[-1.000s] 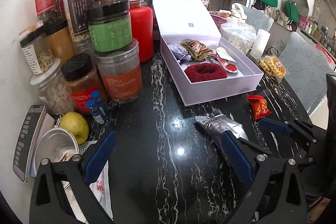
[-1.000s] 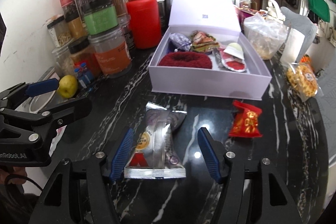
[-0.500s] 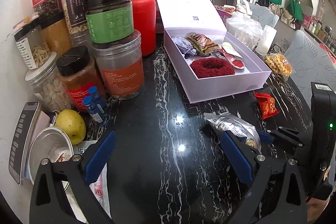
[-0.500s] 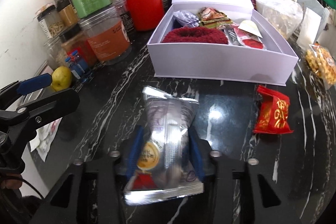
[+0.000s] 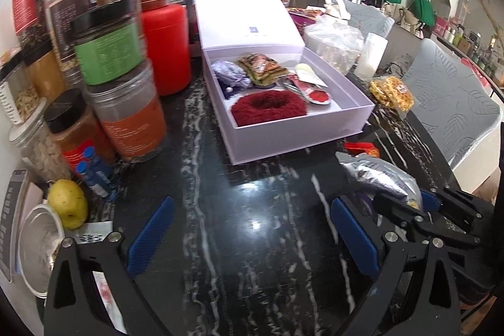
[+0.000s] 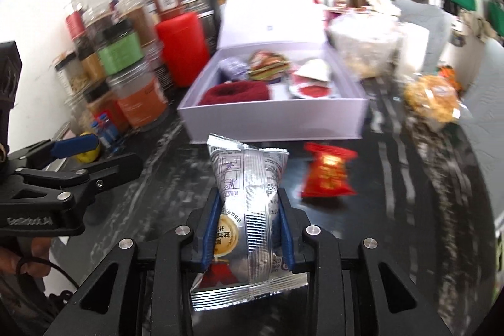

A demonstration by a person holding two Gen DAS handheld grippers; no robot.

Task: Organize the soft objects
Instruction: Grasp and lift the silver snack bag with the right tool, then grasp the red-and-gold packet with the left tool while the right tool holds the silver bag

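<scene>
One silver snack packet (image 6: 249, 207): clamped across its middle in the right hand-held gripper (image 6: 249, 229), whose jaws have just been closing on it; long axis runs straight ahead. One open white box (image 6: 274, 118): dead ahead of the packet, near, across bare desk (image 5: 252, 210). Left hand-held gripper (image 5: 252, 229): jaws apart, empty, farther off. Red packet (image 6: 327, 175): just right of the path.
</scene>
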